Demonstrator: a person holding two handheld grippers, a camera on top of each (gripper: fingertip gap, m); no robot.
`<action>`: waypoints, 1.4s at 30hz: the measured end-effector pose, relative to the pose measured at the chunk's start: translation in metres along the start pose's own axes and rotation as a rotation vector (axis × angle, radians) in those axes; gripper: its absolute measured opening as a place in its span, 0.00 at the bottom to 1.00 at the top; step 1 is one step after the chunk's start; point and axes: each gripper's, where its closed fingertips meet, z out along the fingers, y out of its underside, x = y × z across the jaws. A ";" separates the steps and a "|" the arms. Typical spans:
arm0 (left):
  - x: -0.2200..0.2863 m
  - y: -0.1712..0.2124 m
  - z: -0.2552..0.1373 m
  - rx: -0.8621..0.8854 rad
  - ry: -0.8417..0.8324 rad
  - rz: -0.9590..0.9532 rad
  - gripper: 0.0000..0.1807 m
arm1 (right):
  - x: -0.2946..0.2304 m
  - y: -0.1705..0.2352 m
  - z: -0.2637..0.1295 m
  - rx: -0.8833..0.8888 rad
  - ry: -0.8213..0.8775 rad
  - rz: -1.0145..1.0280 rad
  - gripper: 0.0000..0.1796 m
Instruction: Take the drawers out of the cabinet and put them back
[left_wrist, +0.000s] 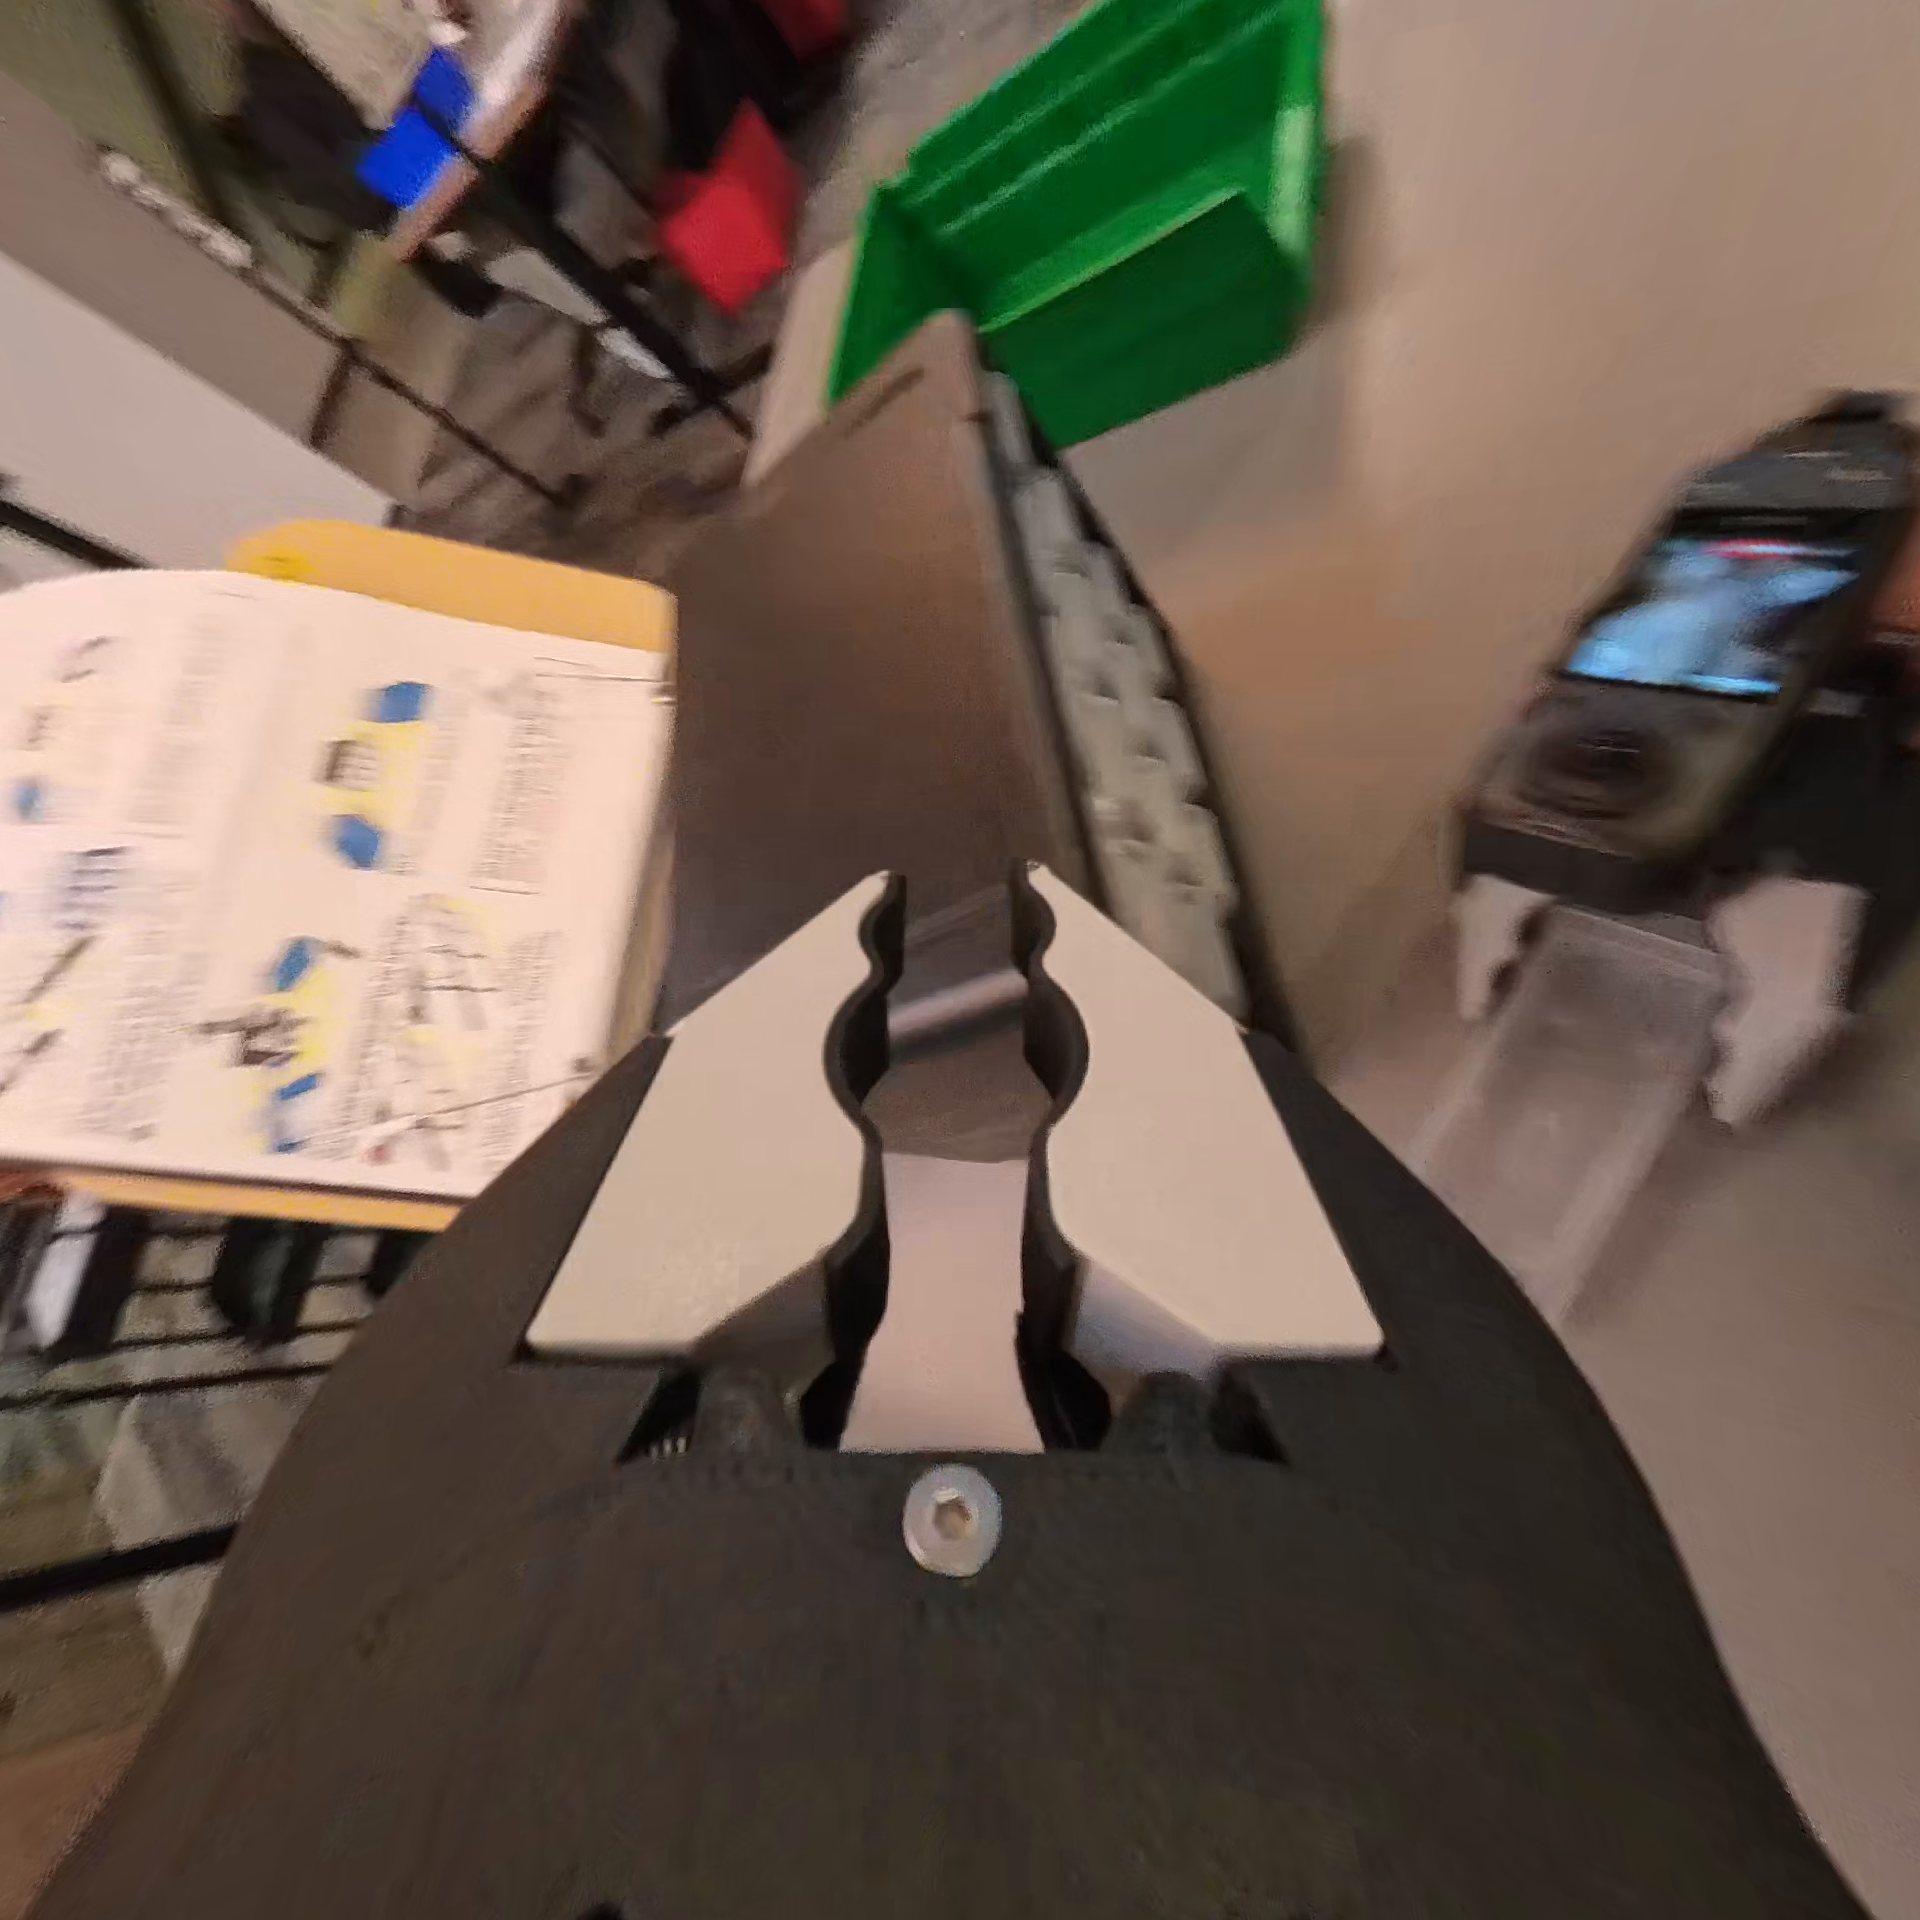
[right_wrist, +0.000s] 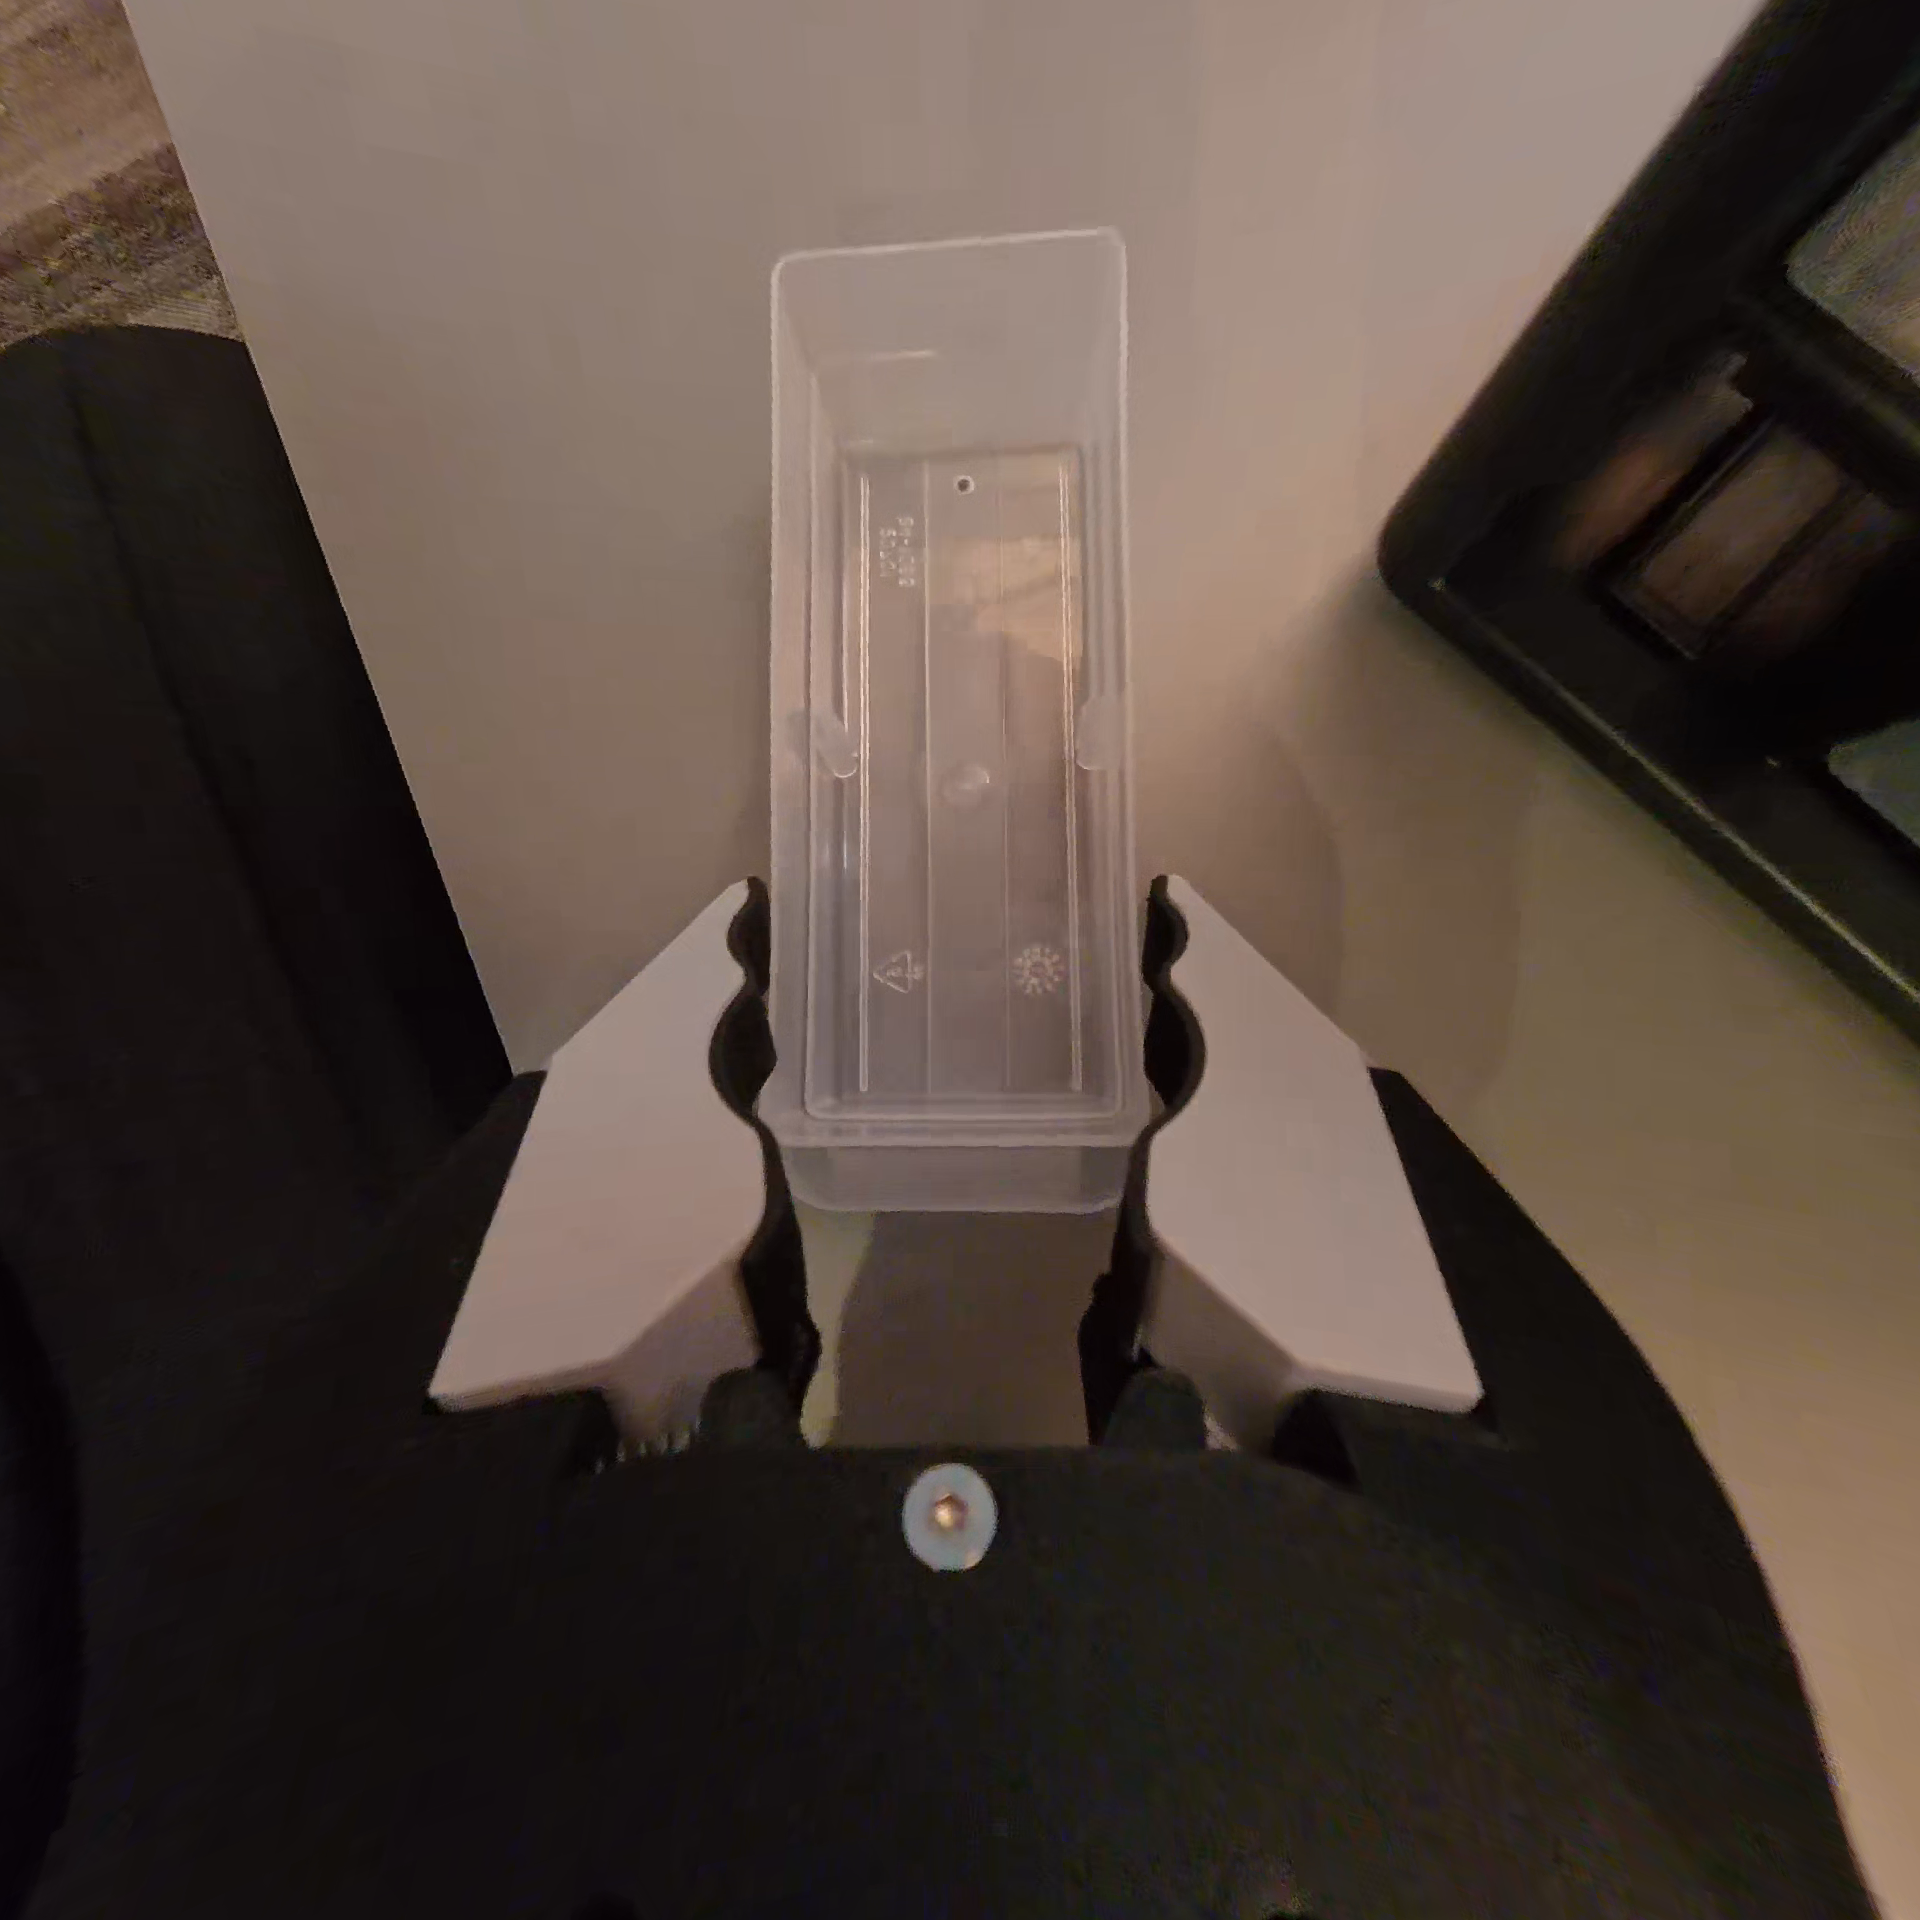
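A clear, empty plastic drawer (right_wrist: 948, 727) lies on the pale bench (right_wrist: 1351, 935), clamped at its near end by the right gripper (right_wrist: 951, 904). The left gripper (left_wrist: 956, 894) is nearly closed, empty, above the grey cabinet (left_wrist: 862, 665).

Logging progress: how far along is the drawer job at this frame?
Done: one clear drawer is out of the cabinet and looks empty. In hand: the right gripper brackets its near end, fingers on both sides; a firm clamp can't be confirmed. The left gripper, nearly closed, sits at the cabinet's dark top. Left: the row of other drawers looks still seated; this one must go back.
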 end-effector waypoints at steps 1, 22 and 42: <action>-0.016 -0.001 0.007 -0.015 -0.028 -0.002 0.11 | 0.001 0.000 -0.004 0.004 0.002 0.016 0.39; -0.073 0.029 0.115 0.033 0.150 -0.398 0.08 | 0.067 0.011 -0.078 0.073 0.135 0.394 0.35; -0.066 0.031 0.118 -0.047 0.182 -0.375 0.00 | 0.064 -0.020 -0.047 0.276 0.254 0.595 0.35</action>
